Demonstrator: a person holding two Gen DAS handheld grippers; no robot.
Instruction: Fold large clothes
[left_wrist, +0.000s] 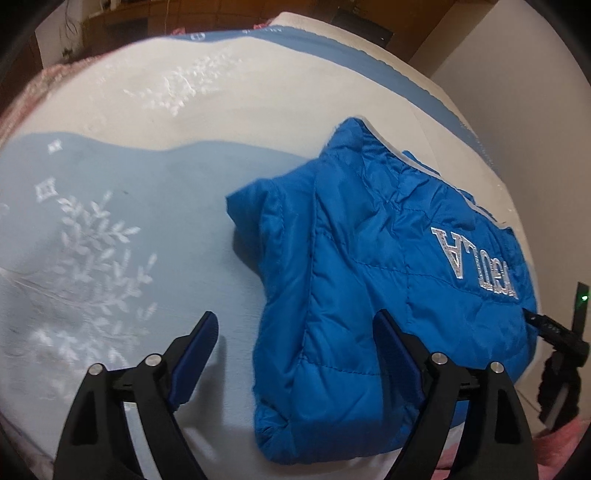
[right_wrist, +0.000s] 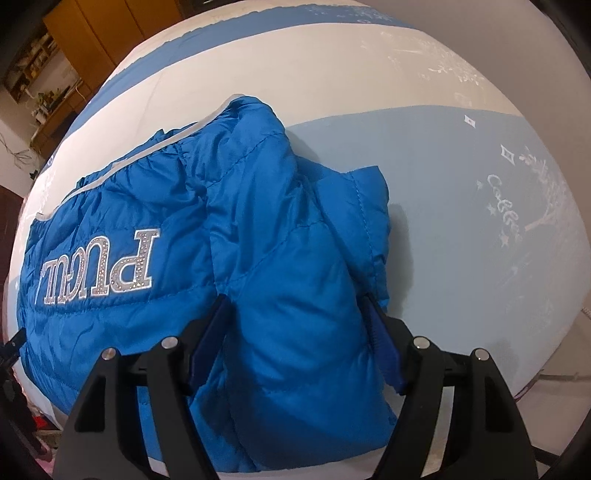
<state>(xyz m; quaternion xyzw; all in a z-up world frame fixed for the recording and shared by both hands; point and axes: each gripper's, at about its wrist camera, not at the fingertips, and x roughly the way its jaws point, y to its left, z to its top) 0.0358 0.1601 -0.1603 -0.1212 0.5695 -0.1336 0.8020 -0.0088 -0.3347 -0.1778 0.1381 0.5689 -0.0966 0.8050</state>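
Inspecting the bed cover (left_wrist: 155, 110), we find the blue padded jacket (left_wrist: 369, 266) folded near its front edge, with bare cover beyond and to each side. The left gripper (left_wrist: 295, 321) stands released, spanning the jacket's left edge. The right gripper (right_wrist: 295, 306) straddles the folded sleeve (right_wrist: 299, 332); we cannot tell whether it presses. No containers noted.

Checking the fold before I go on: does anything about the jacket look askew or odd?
The blue puffer jacket lies folded but lumpy on the bedspread; one puffy sleeve end sticks out past the side, and the near corner overhangs the bed edge. No damage shows.
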